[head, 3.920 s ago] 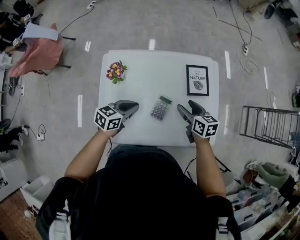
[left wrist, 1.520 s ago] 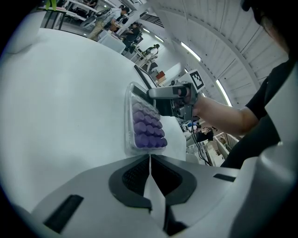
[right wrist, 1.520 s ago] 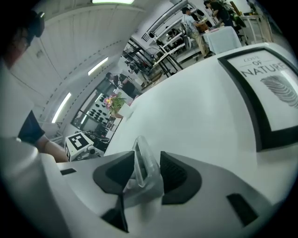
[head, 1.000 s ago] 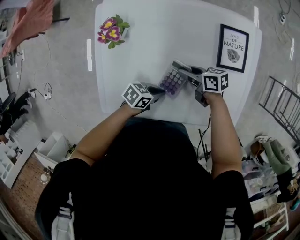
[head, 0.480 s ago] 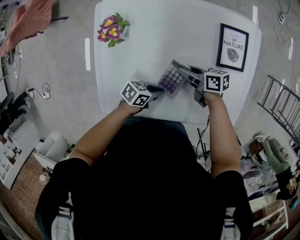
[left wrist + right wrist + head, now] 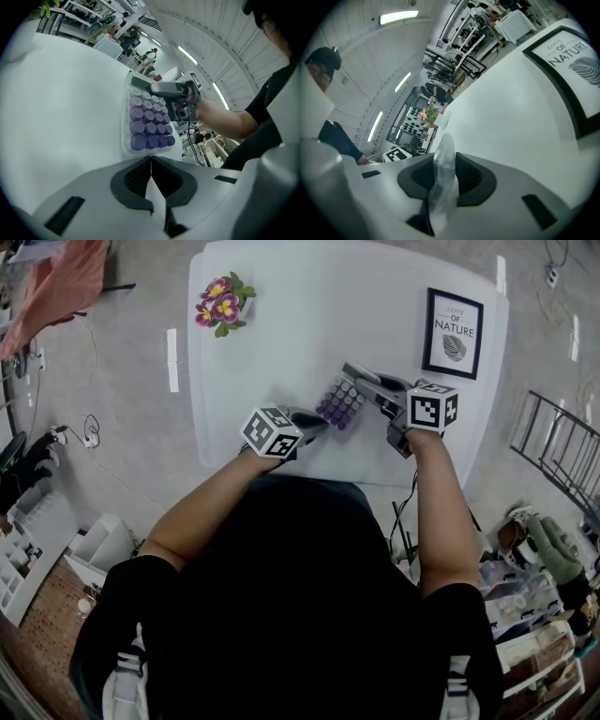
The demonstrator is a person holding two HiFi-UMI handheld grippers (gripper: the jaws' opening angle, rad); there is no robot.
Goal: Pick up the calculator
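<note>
Jaws just closing, right claw (image 6: 364,381) pinches the clear edge of the calculator (image 6: 339,404) mid-frame over the worktop (image 6: 281,334); left claw (image 6: 319,423) shut, empty, just beside it; risk: narrow edge grip may let it pivot and slip.

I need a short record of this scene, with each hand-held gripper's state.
table: white
calculator: purple keys, clear case
right hand-held gripper: jaws have just been closing; clamped on the calculator's edge
left hand-held gripper: shut, empty, by the calculator's near end
flowers: far left corner
framed print: far right
</note>
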